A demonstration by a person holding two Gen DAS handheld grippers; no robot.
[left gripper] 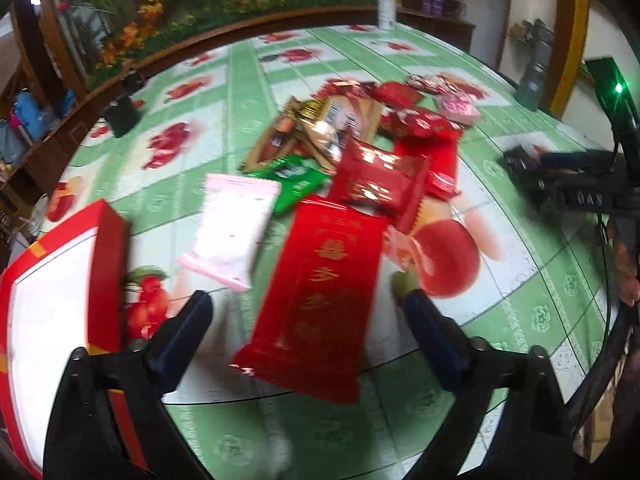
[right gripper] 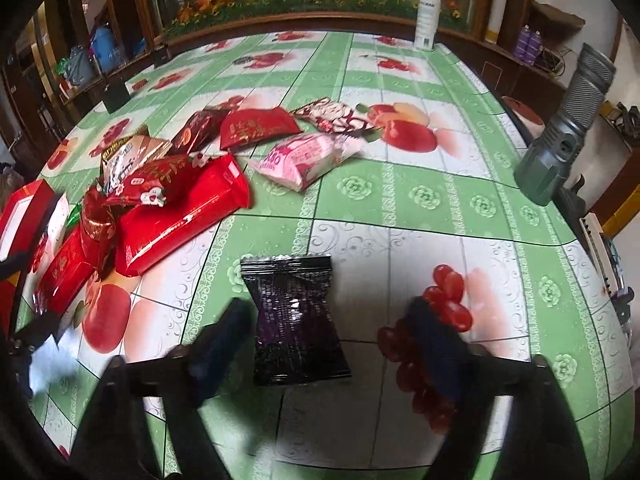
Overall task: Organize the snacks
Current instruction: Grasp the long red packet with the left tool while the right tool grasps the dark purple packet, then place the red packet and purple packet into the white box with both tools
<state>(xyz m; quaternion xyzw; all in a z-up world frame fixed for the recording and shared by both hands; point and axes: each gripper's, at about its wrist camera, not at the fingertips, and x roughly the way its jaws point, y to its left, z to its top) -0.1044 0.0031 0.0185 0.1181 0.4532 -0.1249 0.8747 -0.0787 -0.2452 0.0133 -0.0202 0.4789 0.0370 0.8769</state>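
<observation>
2 snack packets are lined up: the long red packet (left gripper: pixel 312 300) sits between the spread left hand-held gripper (left gripper: pixel 308 312), the black packet (right gripper: pixel 296 320) between the spread right hand-held gripper (right gripper: pixel 336 324), neither pinched. Both lie flat on the worktop (right gripper: pixel 460 208); I'd close squarely across mid-width before lifting toward the red box (left gripper: pixel 60 280).

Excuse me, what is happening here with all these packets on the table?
A person is sorting snacks with a two-finger gripper in each hand. The left gripper is open over a long red packet, beside a red and white box. The right gripper is open around a black packet that lies flat, not yet pinched. Most snacks are in a loose pile on the green tablecloth.
</observation>
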